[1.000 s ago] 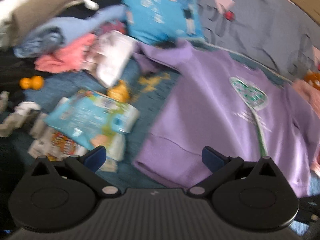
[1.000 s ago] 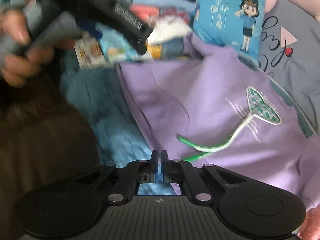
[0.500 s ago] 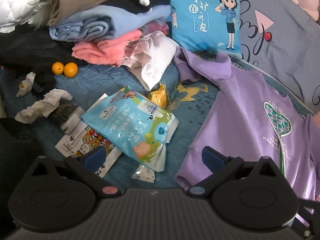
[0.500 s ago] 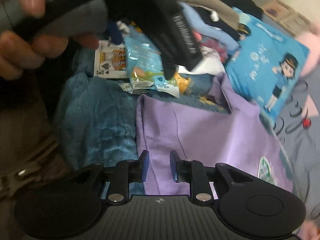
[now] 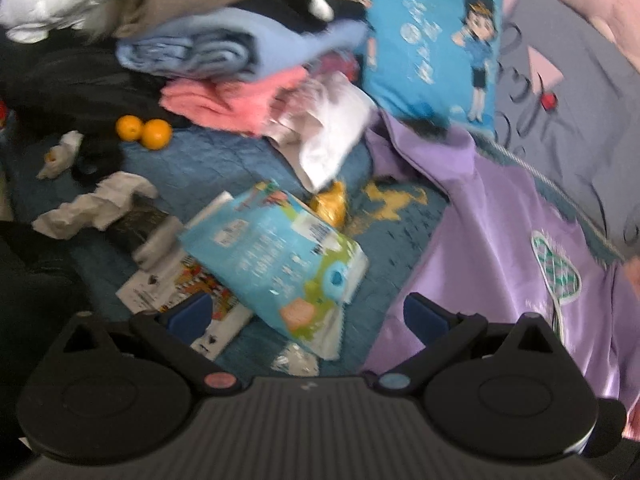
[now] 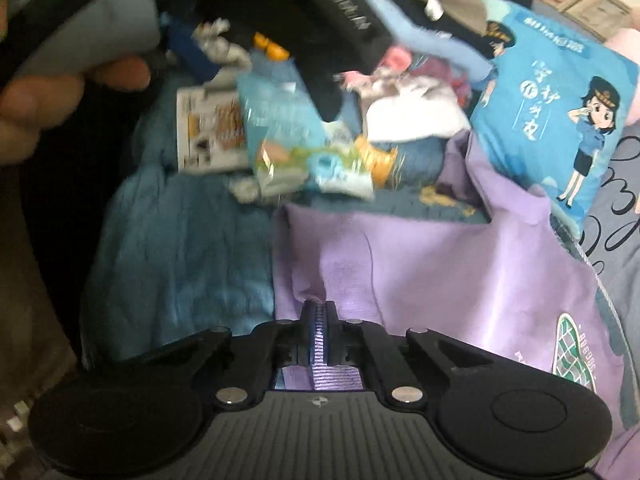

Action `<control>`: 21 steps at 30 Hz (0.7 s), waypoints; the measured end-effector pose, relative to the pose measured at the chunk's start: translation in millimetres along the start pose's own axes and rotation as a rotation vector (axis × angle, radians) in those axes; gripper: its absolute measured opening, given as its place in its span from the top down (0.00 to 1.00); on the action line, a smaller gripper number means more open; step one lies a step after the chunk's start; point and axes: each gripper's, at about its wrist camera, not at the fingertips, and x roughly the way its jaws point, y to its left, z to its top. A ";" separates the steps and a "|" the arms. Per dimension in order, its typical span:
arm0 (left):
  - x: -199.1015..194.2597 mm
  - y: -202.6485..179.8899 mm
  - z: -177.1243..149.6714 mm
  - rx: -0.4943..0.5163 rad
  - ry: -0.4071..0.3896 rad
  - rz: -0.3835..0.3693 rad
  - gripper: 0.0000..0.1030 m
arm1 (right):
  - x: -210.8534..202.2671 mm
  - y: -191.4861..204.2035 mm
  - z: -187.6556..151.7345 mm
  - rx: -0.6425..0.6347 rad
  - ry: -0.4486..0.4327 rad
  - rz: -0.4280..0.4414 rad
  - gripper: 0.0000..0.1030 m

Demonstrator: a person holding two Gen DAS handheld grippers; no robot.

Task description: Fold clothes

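A purple sweatshirt (image 5: 500, 240) with a green-and-white heart print lies spread on the blue bedspread (image 5: 240, 160), at the right of the left wrist view. My left gripper (image 5: 308, 316) is open above a snack bag, its right finger over the sweatshirt's hem corner, nothing between the pads. In the right wrist view my right gripper (image 6: 319, 312) is shut on a pinched ridge of the purple sweatshirt (image 6: 440, 272) near its hem. A hand holding the other gripper (image 6: 340, 16) fills the upper left there.
A light-blue snack bag (image 5: 280, 264), a printed card pack (image 5: 180, 292), two oranges (image 5: 144, 132), crumpled tissues (image 5: 92, 204) and a stack of folded clothes (image 5: 224, 52) crowd the left. A blue cartoon pillow (image 5: 432, 40) and a grey cover (image 5: 580, 120) lie behind.
The right gripper's jaws opened over the sweatshirt's hem edge, then shut on a fold of it. The left gripper shifted left across the bed, still open, and its view is blurred again.
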 end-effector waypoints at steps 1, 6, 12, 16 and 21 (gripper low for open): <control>-2.3 5.2 1.3 -0.027 -0.016 0.009 0.00 | -1.3 0.2 3.0 0.015 -0.013 0.003 0.97; -13.6 25.7 6.7 -0.120 -0.097 0.076 0.00 | -1.7 6.4 15.1 0.040 -0.051 0.055 0.97; -11.4 29.6 7.5 -0.121 -0.089 0.076 0.00 | 11.4 8.7 16.3 0.097 -0.014 0.143 0.97; -2.9 17.2 3.1 -0.065 -0.072 0.088 0.00 | 24.0 25.7 7.3 0.049 0.025 0.261 1.00; 3.8 0.7 -0.7 0.031 -0.055 0.110 0.00 | -13.1 2.9 -1.0 0.202 -0.044 0.169 0.95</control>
